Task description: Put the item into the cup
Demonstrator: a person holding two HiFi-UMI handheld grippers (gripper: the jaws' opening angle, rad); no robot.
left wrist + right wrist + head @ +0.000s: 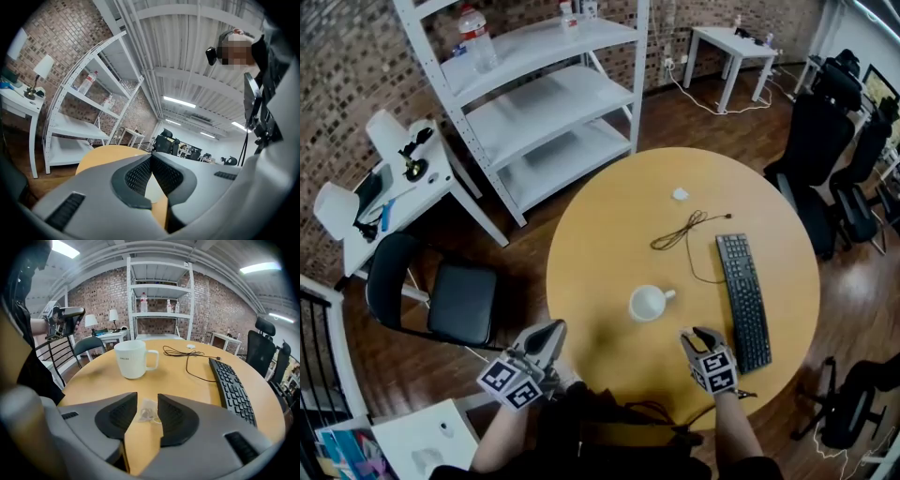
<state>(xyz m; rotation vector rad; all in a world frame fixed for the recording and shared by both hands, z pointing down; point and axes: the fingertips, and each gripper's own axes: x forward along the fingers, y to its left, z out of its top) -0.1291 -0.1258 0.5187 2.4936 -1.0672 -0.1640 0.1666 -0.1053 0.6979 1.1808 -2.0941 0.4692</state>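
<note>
**A:** Nearest the lens, the right gripper (147, 399) is hanging low over the near edge of the table (187, 386) with its jaws spread wide. What is lying between them?

**B:** The item (148, 414), a small clear packet with something pale inside. It is lying flat on the wood in the gap. The pads are flanking it on both sides but not pressing it, so nothing is being gripped yet.

**A:** So why is the claw sitting like that?

**B:** It looks as if it is lining up a pinch. With the jaws straddling the packet, closing them should be enough to catch it. The packet looks thin and limp, so the pads may have to close low against the wood.

**A:** And the cup (132, 359)?

**B:** It is standing upright a little farther in, mouth open and handle pointing right. That is probably making the carry short: lift, move forward, let go over the rim.

**A:** What is the left gripper (151, 158) doing?

**B:** It is pointing up and away off the near-left edge of the table. Its jaws are meeting at the tips and holding nothing, and it seems to be keeping clear.

**A:** Is anything getting in the way?

**B:** The keyboard (233, 383) is lying to the right and the cable (190, 354) is trailing at the far side. Both are well clear of the path to the cup.
</note>
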